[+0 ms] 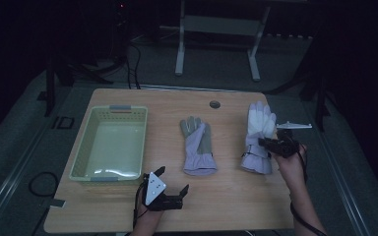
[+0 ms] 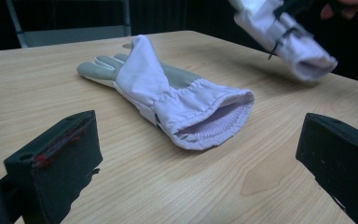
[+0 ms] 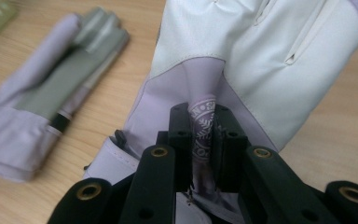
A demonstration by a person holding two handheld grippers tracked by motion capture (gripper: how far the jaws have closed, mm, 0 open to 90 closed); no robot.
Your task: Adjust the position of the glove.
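My left tongs (image 1: 172,182) gape over bare table; my right tongs (image 1: 268,143) pinch the right glove (image 1: 260,129).

From the left: a pale green basket (image 1: 81,157) sits on the wooden table (image 1: 226,196), then the grey-palmed glove (image 2: 168,93) lies flat mid-table with its cuff toward me. In the right gripper view, my jaws clamp a raised fold of lilac fabric (image 3: 203,126) on the white-backed glove near its cuff.

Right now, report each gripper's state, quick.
Left gripper: open, jaws spread wide, holding nothing, low over the wooden table.
Right gripper: closed, pinching a fold of the white and lilac fabric glove.
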